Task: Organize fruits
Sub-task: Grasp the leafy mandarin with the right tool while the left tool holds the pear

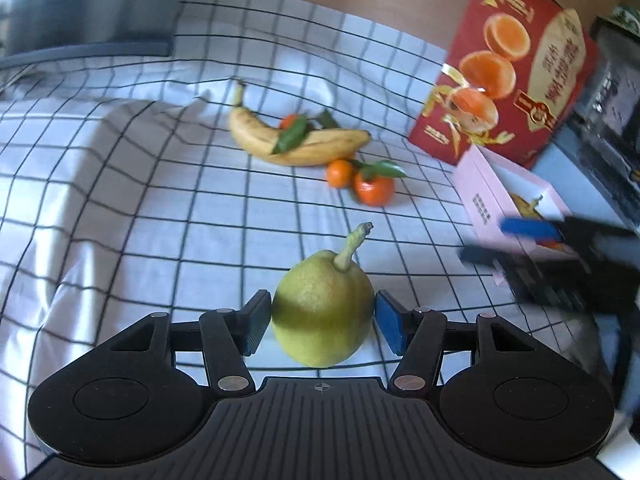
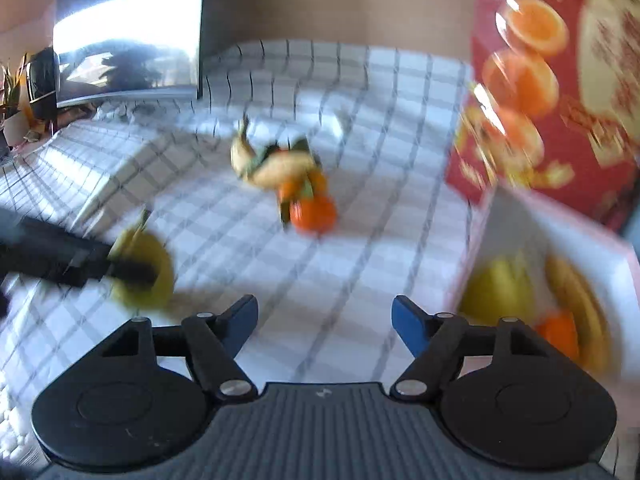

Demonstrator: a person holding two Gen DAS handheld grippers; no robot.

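A white cloth with a black grid [image 1: 160, 200] covers a soft, rumpled surface, possibly a bed rather than a bench. At its far right a tall red carton printed with oranges [image 1: 508, 68] stands upright. Just in front of it sits an open pink box [image 1: 484, 196], which already holds fruit: the right wrist view, though blurred, shows a yellow-green fruit, a banana and something orange inside.

Mid-cloth lies a spotted banana [image 1: 296, 144] with a green leaf across it. One small leafy orange [image 1: 290, 122] peeks from behind it, and two more oranges [image 1: 360, 184] sit just in front, touching each other.

Nearest the left wrist camera, a green pear [image 1: 324, 312] stands upright on the cloth, stem tilted to the right. The left claw [image 1: 324, 320] brackets the pear at its widest part, blue pads at each flank; the left pad seems to touch the skin and the right shows a sliver of gap, so the grip looks unfinished. The right claw [image 2: 324, 320] hangs open and empty above bare cloth beside the pink box.

The step in hand appears to be grasping the pear to carry it to the pink box. To do it well, close evenly at the belly with gentle pressure, since the skin would bruise. Lift straight up before swinging right, and pass clear of the oranges and the right claw.
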